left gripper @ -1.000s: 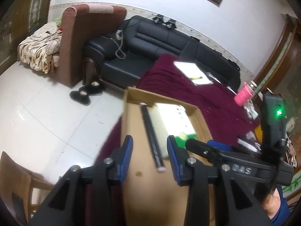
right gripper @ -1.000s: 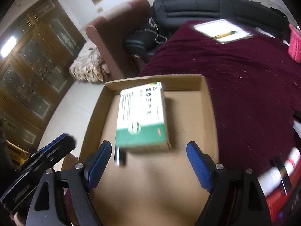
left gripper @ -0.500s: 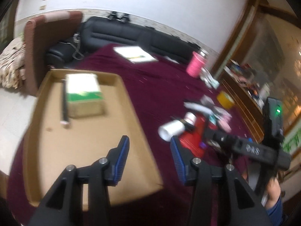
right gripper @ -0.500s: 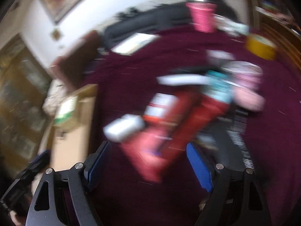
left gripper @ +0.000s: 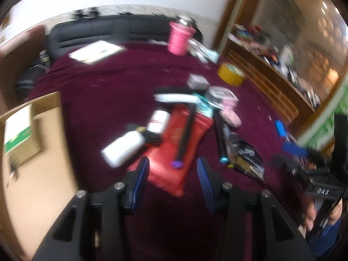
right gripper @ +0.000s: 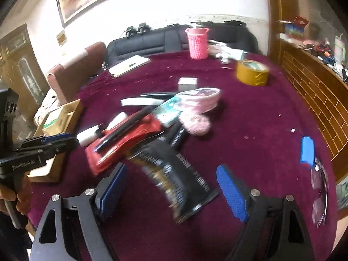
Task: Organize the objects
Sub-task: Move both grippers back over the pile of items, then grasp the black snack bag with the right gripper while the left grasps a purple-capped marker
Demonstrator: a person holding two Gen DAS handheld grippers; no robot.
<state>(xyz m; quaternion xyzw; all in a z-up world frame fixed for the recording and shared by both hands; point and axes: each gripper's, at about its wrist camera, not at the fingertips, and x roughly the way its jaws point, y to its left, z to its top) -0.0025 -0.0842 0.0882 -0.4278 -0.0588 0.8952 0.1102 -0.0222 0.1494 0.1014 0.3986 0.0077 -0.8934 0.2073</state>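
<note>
A second ago both tongs hung over the cardboard tray (left gripper: 50, 130); now they hang over the clutter heap mid-desk, the tray with its one green-and-white box (left gripper: 18, 132) off toward the desk's (right gripper: 250, 119) left edge. The left tongs (left gripper: 173, 174), released and empty, have just been opening a little; their blue pads flank the near end of one red pouch (left gripper: 182, 143), not touching it. The right tongs (right gripper: 171, 187) stand wide and released over one black snack packet (right gripper: 174, 174). Two black pens (left gripper: 184, 134) cross the heap beside one white bottle (left gripper: 124, 148). Bare cloth lies open toward the far and right edges, holding one yellow tape roll (right gripper: 252, 72), one pink cup (right gripper: 196, 43), one blue lighter (right gripper: 307, 150).
</note>
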